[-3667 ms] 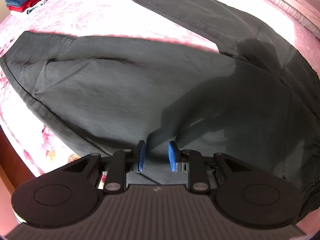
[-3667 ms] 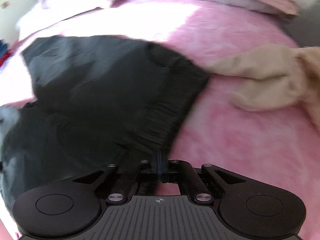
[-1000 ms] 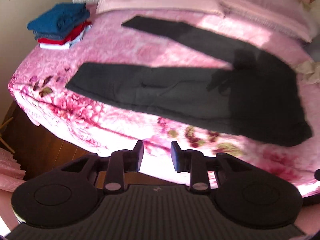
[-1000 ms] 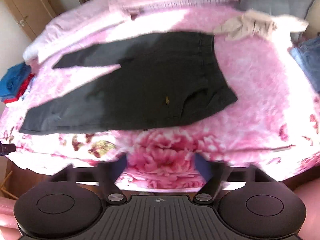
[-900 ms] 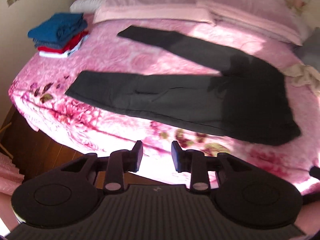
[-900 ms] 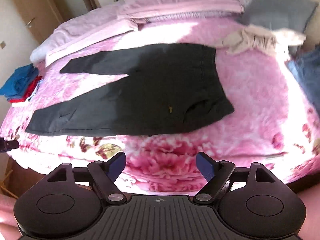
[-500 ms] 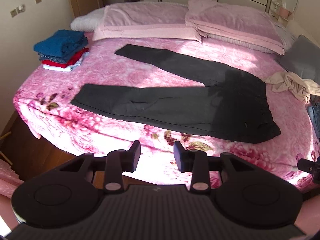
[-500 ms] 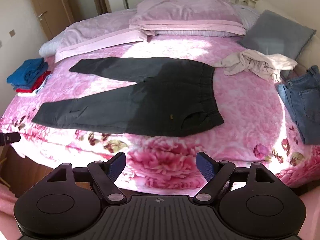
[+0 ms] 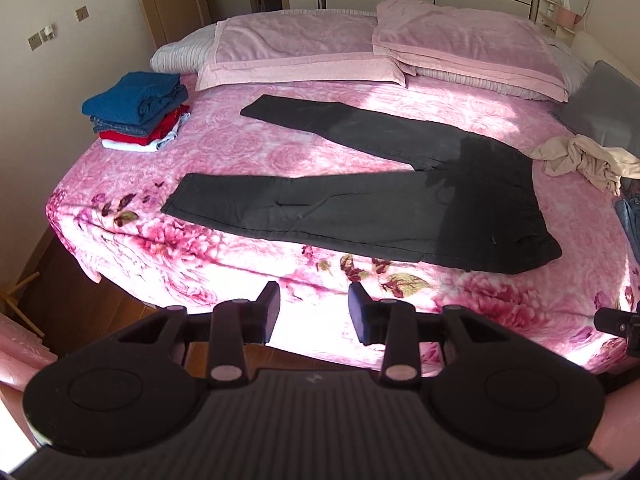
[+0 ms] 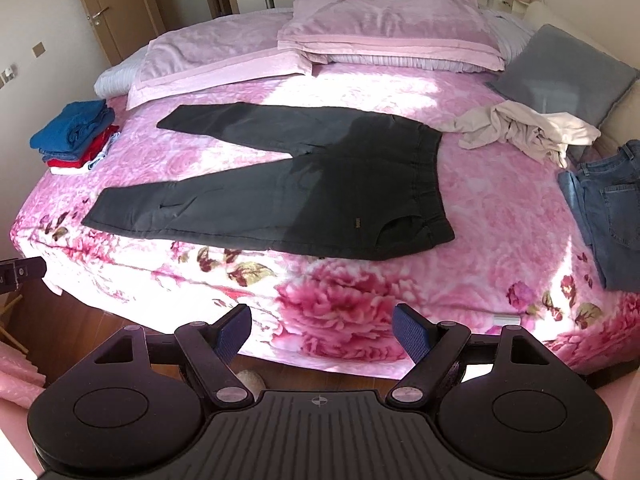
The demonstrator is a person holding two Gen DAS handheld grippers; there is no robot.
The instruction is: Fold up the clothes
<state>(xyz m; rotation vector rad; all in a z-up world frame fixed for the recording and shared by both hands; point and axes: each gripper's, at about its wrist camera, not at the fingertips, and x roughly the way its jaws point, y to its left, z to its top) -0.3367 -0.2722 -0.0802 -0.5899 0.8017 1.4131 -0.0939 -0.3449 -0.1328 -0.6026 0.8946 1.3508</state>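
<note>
The left wrist view shows the long black trousers [image 9: 360, 204] lying flat on the bed with the pink flowery blanket [image 9: 248, 148], legs spread in a V. A moment ago both grippers were down on the cloth. Now they have pulled back and up, off the bed edge. The left gripper [image 9: 314, 312] has its fingers apart with nothing in them. The right gripper [image 10: 322, 330] has its blue fingers wide apart and empty too. So the trousers look smoothed out and ready, but no fold is made yet. A neat pile of folded blue and red clothes [image 9: 138, 114] waits near the pillows.
</note>
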